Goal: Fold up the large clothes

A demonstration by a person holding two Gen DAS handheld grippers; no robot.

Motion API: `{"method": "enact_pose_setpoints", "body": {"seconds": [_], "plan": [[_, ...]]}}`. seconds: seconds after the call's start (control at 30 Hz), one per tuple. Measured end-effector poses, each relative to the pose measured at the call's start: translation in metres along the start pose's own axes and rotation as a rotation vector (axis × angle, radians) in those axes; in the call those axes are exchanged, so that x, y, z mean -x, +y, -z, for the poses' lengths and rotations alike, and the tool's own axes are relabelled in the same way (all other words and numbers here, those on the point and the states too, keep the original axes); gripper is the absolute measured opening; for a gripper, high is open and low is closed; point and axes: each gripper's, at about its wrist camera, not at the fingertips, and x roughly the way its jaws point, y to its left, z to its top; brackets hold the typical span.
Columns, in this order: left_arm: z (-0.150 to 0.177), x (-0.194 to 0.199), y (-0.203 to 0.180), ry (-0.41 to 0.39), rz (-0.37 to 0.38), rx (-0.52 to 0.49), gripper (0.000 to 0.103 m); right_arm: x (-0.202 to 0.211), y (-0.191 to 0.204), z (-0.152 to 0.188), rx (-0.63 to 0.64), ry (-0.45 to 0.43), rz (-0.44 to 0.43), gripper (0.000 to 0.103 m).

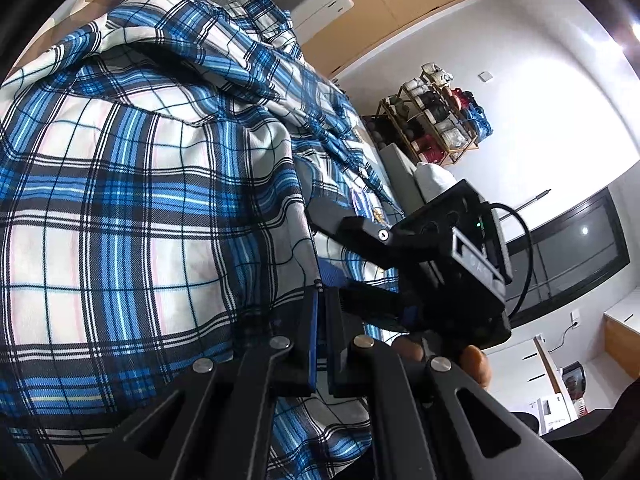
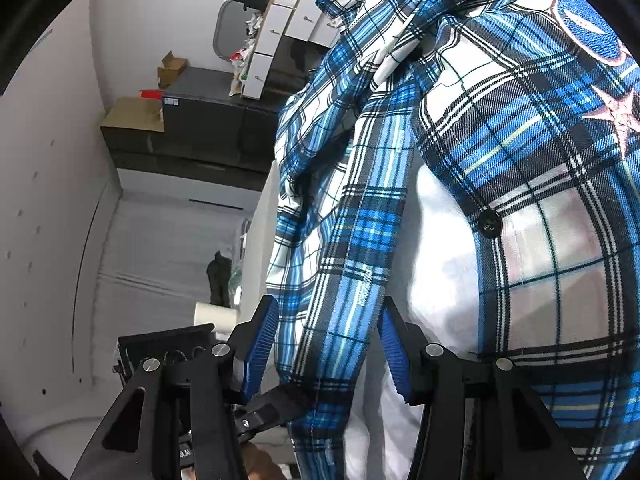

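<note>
Left gripper [image 1: 320, 336]: your blue pads are squeezed tight together on an edge of the plaid shirt [image 1: 132, 200]. You have a firm hold there.
Right gripper [image 2: 328, 354]: your pads stand about half apart. A long strip of the plaid shirt [image 2: 352, 248] hangs down between them, but they do not squeeze it yet.
Shirt: it is bunched up and hangs right in front of both grippers, with a black button [image 2: 489, 222] and a blue patch [image 2: 588, 28] showing.
Which way: the strip runs up and down, straight through your right gap, so your right hand is the near one.
Next, I think: close your right pads on the strip.
</note>
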Motion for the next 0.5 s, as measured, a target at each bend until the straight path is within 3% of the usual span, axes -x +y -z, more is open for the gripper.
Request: {"method": "enact_pose_setpoints", "body": {"seconds": [0.07,0.13,0.2,0.23,0.27,0.3,0.37,0.43,0.5], "plan": [[0.002,-0.002,-0.001,0.011,-0.016,-0.009,0.000,0.003,0.002,0.002,0.019,-0.004,-0.008,0.027],[0.002,-0.005,-0.004,0.022,-0.043,-0.027,0.000,0.008,0.008,0.002,0.055,-0.011,-0.004,0.012],[0.003,-0.007,-0.007,0.036,-0.057,-0.044,0.000,0.018,0.012,0.002,0.085,-0.030,0.005,0.005],[0.004,-0.008,-0.010,0.044,-0.059,-0.061,0.000,0.024,0.015,0.002,0.108,-0.045,0.008,0.003],[0.005,-0.009,-0.013,0.053,-0.063,-0.078,0.008,0.029,0.017,0.003,0.120,-0.059,0.009,0.002],[0.007,-0.009,-0.017,0.062,-0.070,-0.099,0.025,0.037,0.020,0.003,0.135,-0.078,0.017,0.002],[0.009,-0.010,-0.022,0.074,-0.082,-0.124,0.047,0.048,0.026,0.004,0.170,-0.099,0.047,0.001],[0.010,-0.010,-0.025,0.085,-0.080,-0.142,0.049,0.057,0.031,0.005,0.206,-0.121,0.148,0.001],[0.009,-0.011,-0.025,0.085,-0.091,-0.145,0.049,0.059,0.030,0.005,0.237,-0.125,0.308,0.003]]}}
